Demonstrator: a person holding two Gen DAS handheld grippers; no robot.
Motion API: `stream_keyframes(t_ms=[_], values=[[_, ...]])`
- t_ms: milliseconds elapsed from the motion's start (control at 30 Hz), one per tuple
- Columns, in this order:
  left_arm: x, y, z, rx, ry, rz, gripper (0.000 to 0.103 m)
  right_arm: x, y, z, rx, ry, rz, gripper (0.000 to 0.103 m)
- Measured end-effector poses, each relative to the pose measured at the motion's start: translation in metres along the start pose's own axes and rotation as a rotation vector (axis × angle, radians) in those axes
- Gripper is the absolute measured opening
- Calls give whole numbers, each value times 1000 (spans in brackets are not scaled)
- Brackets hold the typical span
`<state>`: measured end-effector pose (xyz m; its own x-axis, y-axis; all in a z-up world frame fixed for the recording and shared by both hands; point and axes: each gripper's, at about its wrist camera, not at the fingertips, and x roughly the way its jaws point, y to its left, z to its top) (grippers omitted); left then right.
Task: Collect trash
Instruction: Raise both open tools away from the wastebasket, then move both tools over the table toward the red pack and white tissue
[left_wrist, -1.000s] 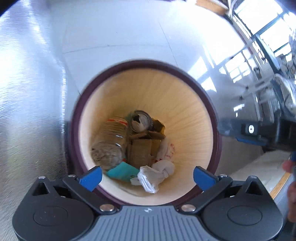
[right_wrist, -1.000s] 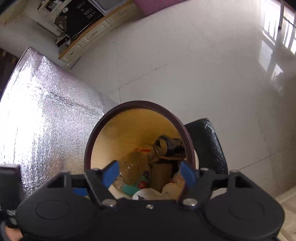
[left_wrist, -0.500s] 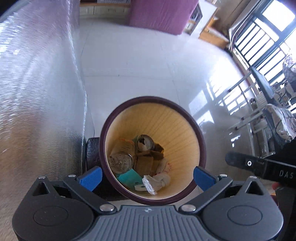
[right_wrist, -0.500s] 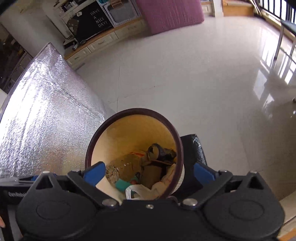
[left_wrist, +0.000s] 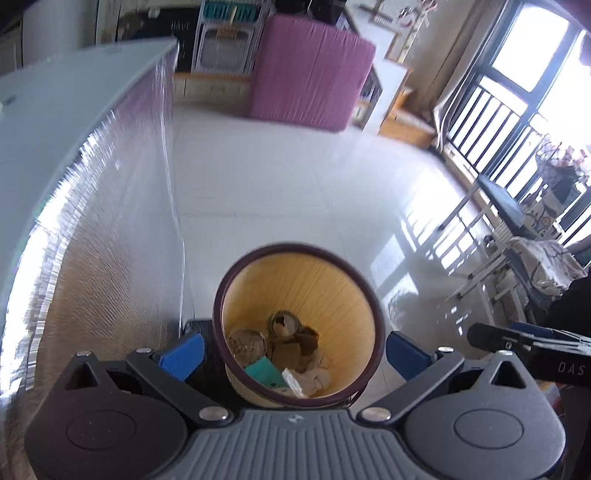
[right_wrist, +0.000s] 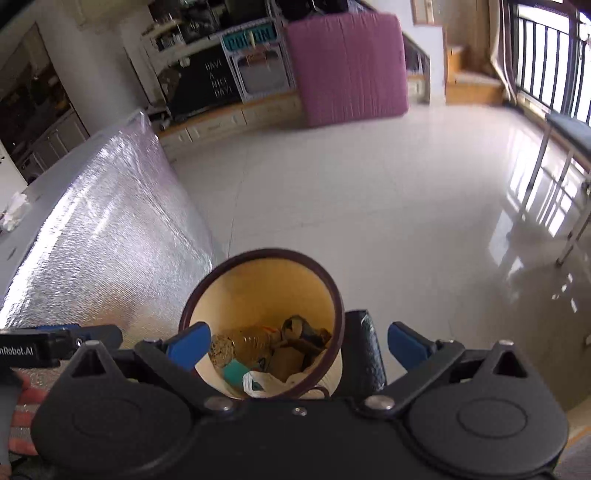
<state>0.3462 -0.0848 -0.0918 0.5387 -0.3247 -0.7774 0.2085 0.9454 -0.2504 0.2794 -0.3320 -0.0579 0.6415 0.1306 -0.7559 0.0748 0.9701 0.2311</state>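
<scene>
chalkboard "have a nice day", bin

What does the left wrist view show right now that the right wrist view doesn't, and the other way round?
Only the left wrist view shows the clothes-draped drying rack by the window.

Only the right wrist view shows crumpled white tissue lying on top of the foil-wrapped table, plus the black object right of the trash bin.

Both show the bin holding a plastic bottle, a teal packet and a white bag, with the pink mattress behind. The left gripper and right gripper are both open and empty.
</scene>
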Motion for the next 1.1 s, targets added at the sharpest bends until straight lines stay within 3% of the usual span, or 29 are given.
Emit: stream_keyframes(t_ms=[533, 1100], values=[[-109, 13, -26, 6, -211, -9, 103, -88, 46, -21, -84, -198, 10, 103], [-198, 82, -45, -87, -391, 97, 103, -120, 146, -20, -217, -319, 101, 103]])
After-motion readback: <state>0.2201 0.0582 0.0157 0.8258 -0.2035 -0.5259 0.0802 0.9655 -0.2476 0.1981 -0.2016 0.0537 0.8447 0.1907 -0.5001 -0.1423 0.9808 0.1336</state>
